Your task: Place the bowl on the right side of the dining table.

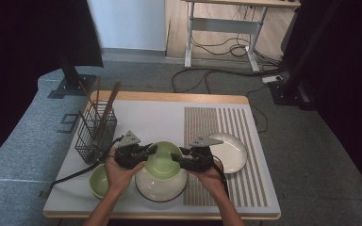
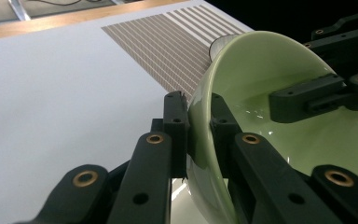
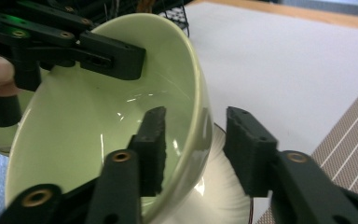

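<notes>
near the tabletop's front edge, the left claw (image 2: 198,123) pinches the green bowl (image 1: 164,159) rim; the right claw (image 3: 198,149) straddles the opposite rim, apparently not yet gripping.

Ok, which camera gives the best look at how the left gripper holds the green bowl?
The left gripper view: the left gripper pinches the green bowl rim. The high view shows it small; the right gripper view shows it across the bowl.

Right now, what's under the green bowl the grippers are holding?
A larger white bowl sits on the table directly beneath the green bowl; its ribbed rim shows below the green one in the right gripper view. Its inside is mostly covered.
</notes>
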Motion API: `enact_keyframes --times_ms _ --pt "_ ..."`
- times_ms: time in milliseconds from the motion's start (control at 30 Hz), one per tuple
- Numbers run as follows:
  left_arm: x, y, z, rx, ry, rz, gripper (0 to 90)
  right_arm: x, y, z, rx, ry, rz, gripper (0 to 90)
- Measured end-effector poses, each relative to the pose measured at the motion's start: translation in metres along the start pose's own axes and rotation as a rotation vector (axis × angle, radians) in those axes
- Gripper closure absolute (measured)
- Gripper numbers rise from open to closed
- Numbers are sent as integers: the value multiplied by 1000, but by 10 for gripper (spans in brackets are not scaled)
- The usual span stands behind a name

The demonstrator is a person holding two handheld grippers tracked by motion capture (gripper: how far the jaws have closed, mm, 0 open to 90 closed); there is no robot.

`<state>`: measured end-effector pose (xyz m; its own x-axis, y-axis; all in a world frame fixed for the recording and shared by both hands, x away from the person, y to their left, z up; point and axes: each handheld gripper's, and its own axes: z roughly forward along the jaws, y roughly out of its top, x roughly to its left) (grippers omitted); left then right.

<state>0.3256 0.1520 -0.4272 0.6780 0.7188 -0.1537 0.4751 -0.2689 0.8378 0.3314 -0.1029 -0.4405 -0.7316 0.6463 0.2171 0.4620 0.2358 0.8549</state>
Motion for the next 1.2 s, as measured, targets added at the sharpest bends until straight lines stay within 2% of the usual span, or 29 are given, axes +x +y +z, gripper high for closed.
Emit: enact_keyframes --times_ms 100,200,333,467,633,733,900,1000,1100,1200 --pt "-3 -1 2 16 11 10 812 2 -1 5 32 -16 4 704" --pt "-10 -2 5 34 42 42 803 3 -4 10 72 -69 -6 789" --pt "-11 -5 9 46 48 43 803 4 -7 13 86 -115 -10 816" --pt "-12 -6 10 54 19 40 779 4 -6 11 74 -148 -12 838" --pt "-12 -7 10 47 -3 36 762 4 -6 10 73 -155 -31 836" --pt "-11 -6 7 43 -20 32 714 3 -7 11 86 -170 -51 835" --pt "-8 -6 7 52 -39 28 573 -1 -6 7 72 -173 -35 836" --pt "-8 -6 5 36 -50 35 508 -3 -6 3 66 -179 -33 835" --pt "-9 -5 0 6 -55 52 481 -7 -5 0 55 -179 -26 834" --pt "-10 -4 -6 -15 -68 51 454 -10 -5 -3 48 -174 -25 834"
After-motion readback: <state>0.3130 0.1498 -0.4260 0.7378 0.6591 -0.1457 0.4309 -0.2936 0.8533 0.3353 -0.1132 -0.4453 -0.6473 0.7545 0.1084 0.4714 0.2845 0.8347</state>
